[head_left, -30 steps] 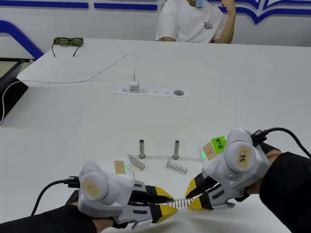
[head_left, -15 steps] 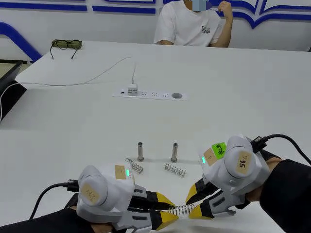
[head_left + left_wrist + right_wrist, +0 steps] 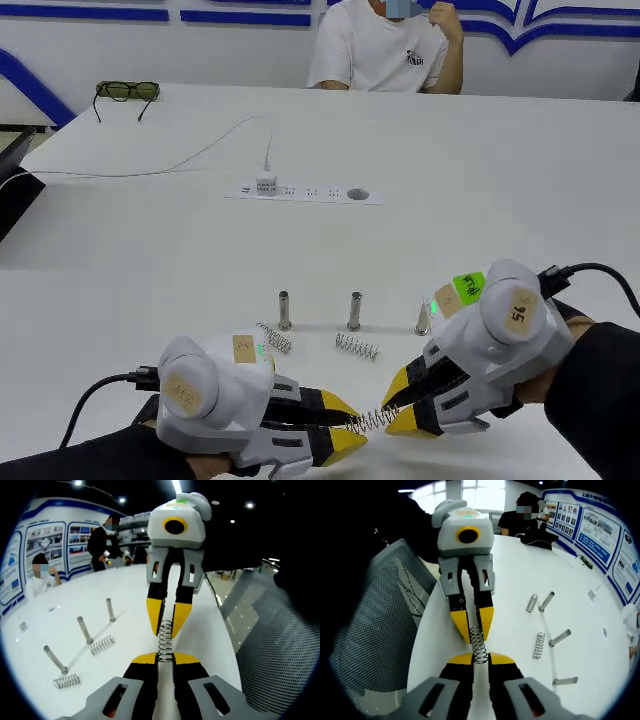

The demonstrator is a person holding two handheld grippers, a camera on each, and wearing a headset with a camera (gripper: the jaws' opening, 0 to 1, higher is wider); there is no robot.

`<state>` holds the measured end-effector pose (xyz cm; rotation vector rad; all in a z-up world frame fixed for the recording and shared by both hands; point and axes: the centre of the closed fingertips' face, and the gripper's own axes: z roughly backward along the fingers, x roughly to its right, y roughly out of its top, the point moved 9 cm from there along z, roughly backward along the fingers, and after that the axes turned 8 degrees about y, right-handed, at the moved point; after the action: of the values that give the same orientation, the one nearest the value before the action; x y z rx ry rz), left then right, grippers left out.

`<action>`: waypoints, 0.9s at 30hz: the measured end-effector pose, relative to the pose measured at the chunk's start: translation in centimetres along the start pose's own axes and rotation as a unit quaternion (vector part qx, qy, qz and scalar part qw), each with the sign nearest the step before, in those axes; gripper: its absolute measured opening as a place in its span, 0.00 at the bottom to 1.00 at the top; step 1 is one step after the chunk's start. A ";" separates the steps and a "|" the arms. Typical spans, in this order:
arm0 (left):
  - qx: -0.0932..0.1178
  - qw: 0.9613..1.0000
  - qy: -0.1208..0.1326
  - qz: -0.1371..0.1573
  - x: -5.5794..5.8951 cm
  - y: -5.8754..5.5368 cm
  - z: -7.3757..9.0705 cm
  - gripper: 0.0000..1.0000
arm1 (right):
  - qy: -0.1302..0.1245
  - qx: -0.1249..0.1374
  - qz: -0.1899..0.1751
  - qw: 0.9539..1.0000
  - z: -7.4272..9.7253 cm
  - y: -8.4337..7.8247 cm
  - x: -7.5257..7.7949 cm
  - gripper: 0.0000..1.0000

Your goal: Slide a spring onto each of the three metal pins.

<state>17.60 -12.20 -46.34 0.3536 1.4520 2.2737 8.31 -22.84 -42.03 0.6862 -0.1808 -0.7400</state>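
Lower centre of the head view: your left gripper (image 3: 347, 426) and right gripper (image 3: 398, 407) each pinch one end of a small coiled steel spring (image 3: 372, 418), which next needs one end freed and threaded onto the bare upright grey metal pins (image 3: 354, 311) mid-frame.

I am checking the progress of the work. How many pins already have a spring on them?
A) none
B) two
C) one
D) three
A: all three pins stand bare. Two springs lie beside them, and the third spring is gripped at its ends by the left hand-held gripper and the right hand-held gripper.
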 end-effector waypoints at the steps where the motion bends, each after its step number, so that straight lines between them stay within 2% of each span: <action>1: 0.000 1.000 0.001 0.000 0.0 0.0 0.0 0.10 | 0.001 0.008 -0.004 1.000 0.1 0.2 0.0 0.12; 8: -0.001 1.000 0.008 0.004 -0.3 0.0 0.1 0.10 | 0.000 0.052 -0.008 0.999 0.3 1.4 -0.2 0.11; 17: 0.002 1.000 0.013 0.008 -0.3 0.2 0.1 0.10 | -0.001 0.089 -0.002 0.996 0.1 2.9 -0.1 0.11; 27: 0.001 1.000 0.012 0.007 -0.2 0.3 -0.2 0.10 | -0.001 0.101 0.001 0.995 -0.4 3.3 -0.1 0.11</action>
<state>17.60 -12.56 -46.13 0.3391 1.4669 2.2956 10.29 -20.81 -40.23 0.8773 -0.2602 -0.7269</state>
